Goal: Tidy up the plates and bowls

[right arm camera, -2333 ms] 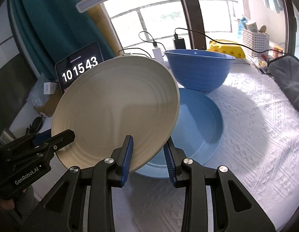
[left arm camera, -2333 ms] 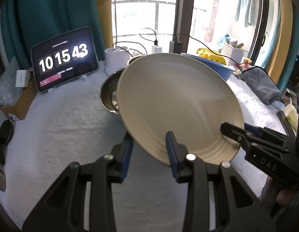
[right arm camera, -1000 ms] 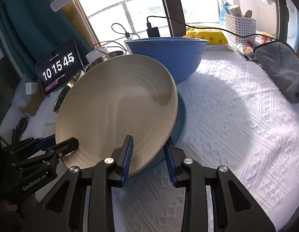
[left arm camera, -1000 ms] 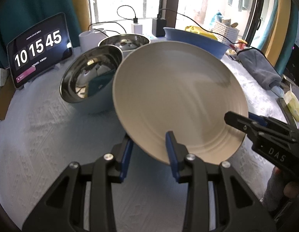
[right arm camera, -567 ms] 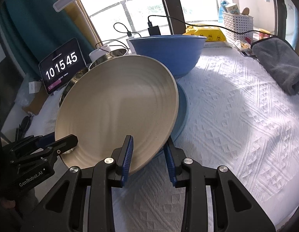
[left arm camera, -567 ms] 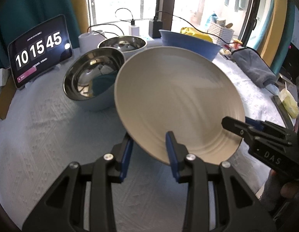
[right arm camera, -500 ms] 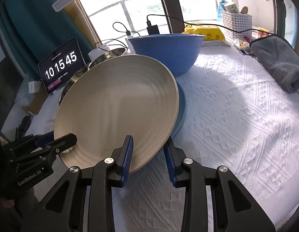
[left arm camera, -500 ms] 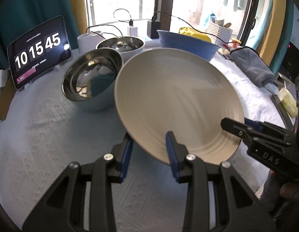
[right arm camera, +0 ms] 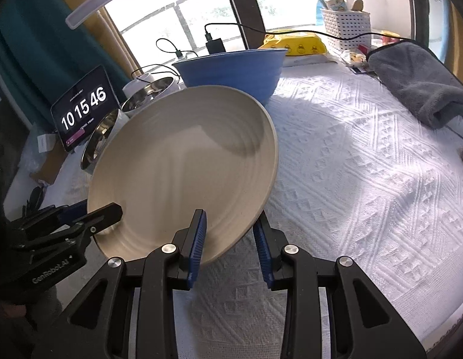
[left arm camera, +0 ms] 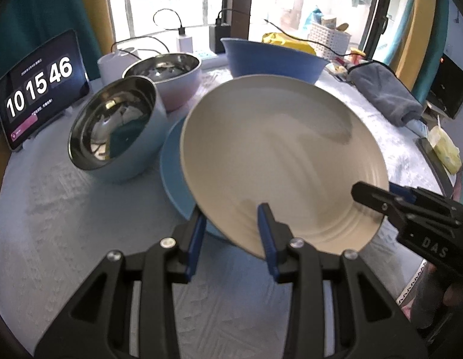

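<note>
Both grippers are clamped on the cream plate (left arm camera: 279, 161): my left gripper (left arm camera: 231, 233) pinches its near rim between blue pads, and my right gripper (right arm camera: 230, 239) bites the opposite edge, so the plate hangs tilted just above the blue plate (left arm camera: 171, 176) on the white tablecloth (right arm camera: 366, 179). On the right gripper's body I read "DAS"; the left one says "GenRobot.AI". Behind, the tablet (left arm camera: 39, 89) shows 10 15 46. Two steel bowls (left arm camera: 111, 125) stand beside the blue plate, the blue bowl (left arm camera: 273, 59) farther back, and a grey towel (right arm camera: 417, 80) lies well apart.
</note>
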